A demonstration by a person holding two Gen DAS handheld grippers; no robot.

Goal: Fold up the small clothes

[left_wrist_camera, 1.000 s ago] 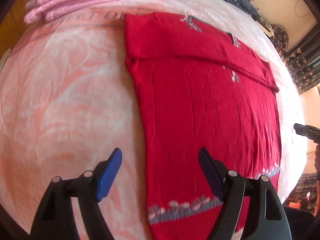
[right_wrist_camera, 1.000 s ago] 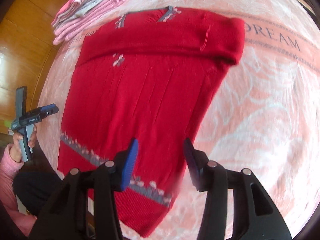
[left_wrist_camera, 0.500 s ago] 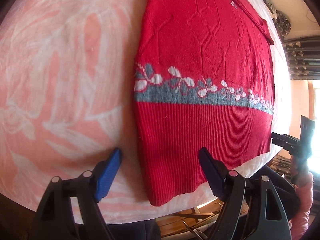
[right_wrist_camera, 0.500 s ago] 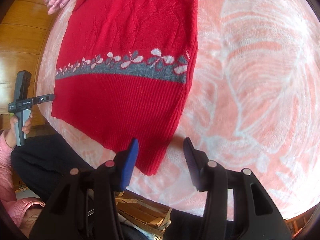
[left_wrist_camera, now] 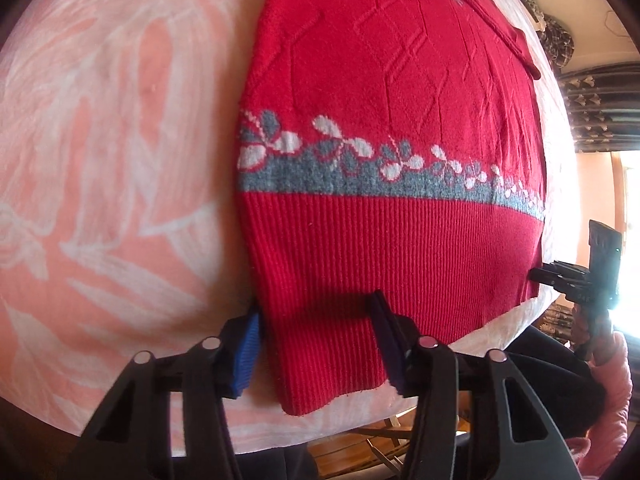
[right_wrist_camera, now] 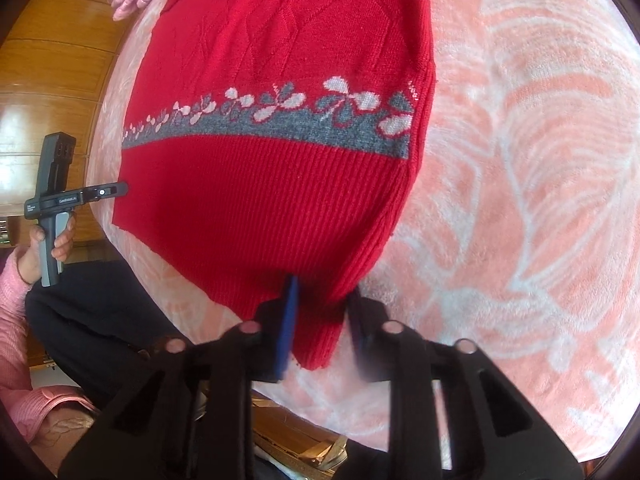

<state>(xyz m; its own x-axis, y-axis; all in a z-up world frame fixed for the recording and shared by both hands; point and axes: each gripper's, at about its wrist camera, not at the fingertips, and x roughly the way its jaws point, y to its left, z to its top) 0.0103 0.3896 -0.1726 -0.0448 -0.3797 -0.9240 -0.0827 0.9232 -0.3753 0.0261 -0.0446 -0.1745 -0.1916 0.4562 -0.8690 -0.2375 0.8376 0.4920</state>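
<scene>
Both grippers straddle the red sweater (left_wrist_camera: 384,240) hem corners — left gripper (left_wrist_camera: 316,344) spread, right gripper (right_wrist_camera: 320,320) spread.

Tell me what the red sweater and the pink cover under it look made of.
Red sweater: knitted yarn, probably wool or acrylic; ribbed hem, raised stitch patterns, matte.
Pink cover: plush, fleece-like fabric; soft fuzzy nap, pale leaf pattern. The fibre cannot be told.

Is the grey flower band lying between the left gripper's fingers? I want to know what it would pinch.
No. In the left wrist view the left gripper straddles only the red sweater's ribbed hem; the grey flower band lies farther ahead.
</scene>
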